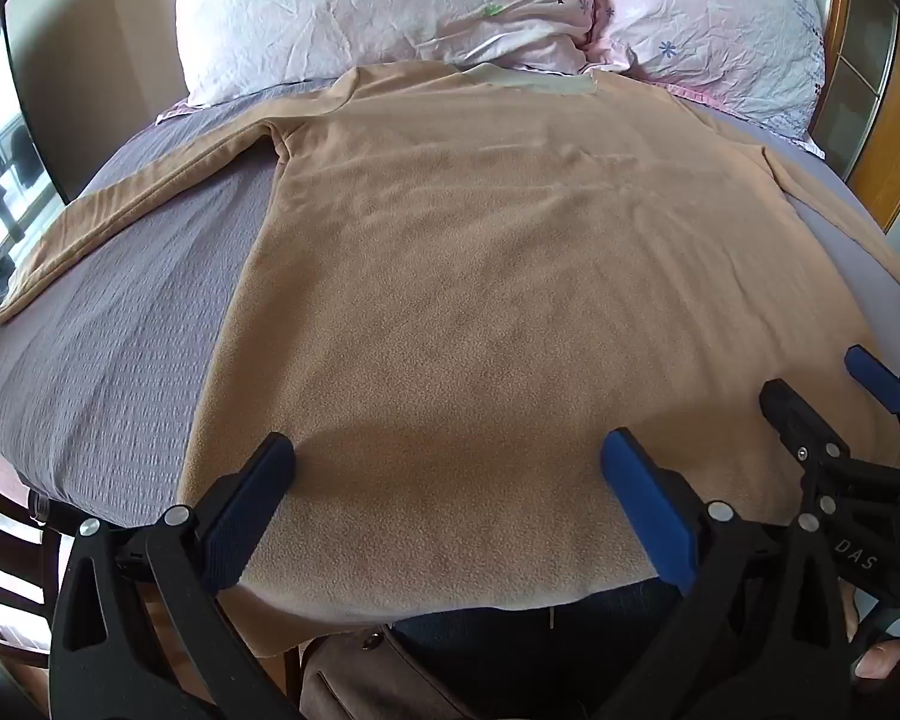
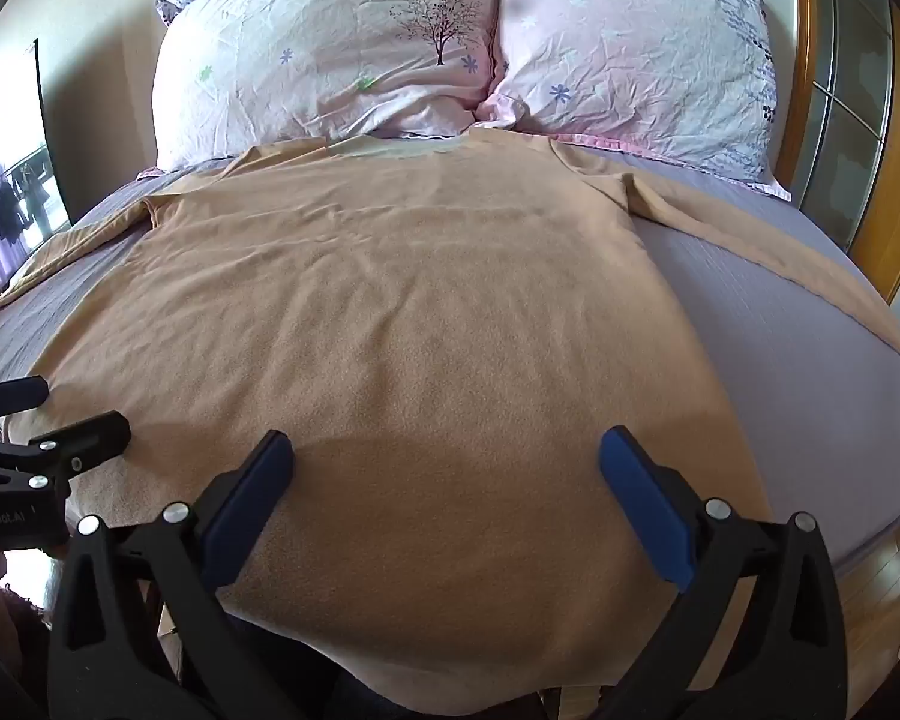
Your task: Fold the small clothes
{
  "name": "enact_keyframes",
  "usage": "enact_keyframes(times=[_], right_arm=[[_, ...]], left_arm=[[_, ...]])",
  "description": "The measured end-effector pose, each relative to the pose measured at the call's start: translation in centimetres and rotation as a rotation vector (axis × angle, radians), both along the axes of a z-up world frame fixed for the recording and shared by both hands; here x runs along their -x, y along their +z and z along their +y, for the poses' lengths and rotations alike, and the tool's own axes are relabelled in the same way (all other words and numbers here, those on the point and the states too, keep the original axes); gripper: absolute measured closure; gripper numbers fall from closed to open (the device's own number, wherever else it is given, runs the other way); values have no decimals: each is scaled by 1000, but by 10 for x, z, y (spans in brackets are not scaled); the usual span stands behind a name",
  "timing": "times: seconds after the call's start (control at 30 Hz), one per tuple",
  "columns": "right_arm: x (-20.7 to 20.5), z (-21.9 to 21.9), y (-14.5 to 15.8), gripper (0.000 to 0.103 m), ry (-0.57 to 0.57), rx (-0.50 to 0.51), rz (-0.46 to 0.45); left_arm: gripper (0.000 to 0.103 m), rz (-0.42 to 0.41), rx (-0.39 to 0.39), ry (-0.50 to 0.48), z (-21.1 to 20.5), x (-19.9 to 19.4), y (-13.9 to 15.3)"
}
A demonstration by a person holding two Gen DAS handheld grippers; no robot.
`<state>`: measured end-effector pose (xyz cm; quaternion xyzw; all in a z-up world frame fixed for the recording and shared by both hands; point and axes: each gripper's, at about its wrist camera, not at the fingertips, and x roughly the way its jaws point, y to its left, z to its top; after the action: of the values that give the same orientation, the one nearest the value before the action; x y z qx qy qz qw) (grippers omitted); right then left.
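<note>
A tan long-sleeved fleece top [image 1: 480, 276] lies flat on the bed, collar toward the pillows, both sleeves spread out to the sides; it also shows in the right wrist view [image 2: 402, 312]. Its hem hangs over the near edge of the bed. My left gripper [image 1: 447, 462] is open and empty, held just above the hem at the left part. My right gripper [image 2: 447, 462] is open and empty above the hem at the right part. The right gripper also shows in the left wrist view [image 1: 822, 390], and the left gripper in the right wrist view [image 2: 66, 408].
The bed has a grey-purple sheet [image 1: 120, 312] that also shows in the right wrist view [image 2: 780, 330]. Two pink flowered pillows [image 2: 330, 54] [image 2: 630, 48] lie at the head. A wooden frame [image 2: 810, 60] stands at the right. A window [image 2: 12, 198] is at the left.
</note>
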<state>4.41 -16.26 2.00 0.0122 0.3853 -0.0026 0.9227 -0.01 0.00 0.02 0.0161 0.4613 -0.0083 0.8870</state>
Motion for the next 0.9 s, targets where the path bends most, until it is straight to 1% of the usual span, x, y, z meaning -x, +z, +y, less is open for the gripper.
enact_keyframes(times=[0.9], right_arm=[[1, -2, 0, 2, 0, -1, 0]], left_arm=[[1, -2, -1, 0, 0, 0, 0]])
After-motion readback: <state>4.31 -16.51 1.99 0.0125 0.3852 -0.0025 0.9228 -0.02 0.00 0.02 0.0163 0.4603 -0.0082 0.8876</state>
